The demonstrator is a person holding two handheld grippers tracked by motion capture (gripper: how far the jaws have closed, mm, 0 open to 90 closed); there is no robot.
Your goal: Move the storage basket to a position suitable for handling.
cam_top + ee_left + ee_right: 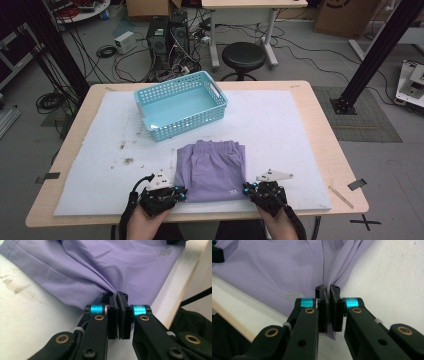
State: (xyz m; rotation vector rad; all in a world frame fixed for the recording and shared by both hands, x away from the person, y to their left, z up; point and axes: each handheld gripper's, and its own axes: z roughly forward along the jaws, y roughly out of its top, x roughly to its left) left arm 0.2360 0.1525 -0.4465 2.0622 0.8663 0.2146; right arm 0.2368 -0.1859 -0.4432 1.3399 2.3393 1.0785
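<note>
A folded purple garment (212, 170) lies on the white mat near the table's front edge, below the basket. My left gripper (181, 192) is at its near left corner, jaws shut on a pinch of the purple cloth (82, 272), which bunches into the left gripper (116, 293). My right gripper (247, 189) is at the near right corner. In the right gripper view the garment (274, 267) folds into the shut right gripper (328, 287), with a small printed logo (292, 295) beside the jaws. A hand holds each gripper from below.
A light blue perforated basket (220, 100) stands empty on the white mat (280, 130), behind the garment at centre left. Small dirt stains (127, 160) mark the mat on the left. The wooden table edge (325, 207) runs close behind both grippers. A stool (243, 56) stands beyond the table.
</note>
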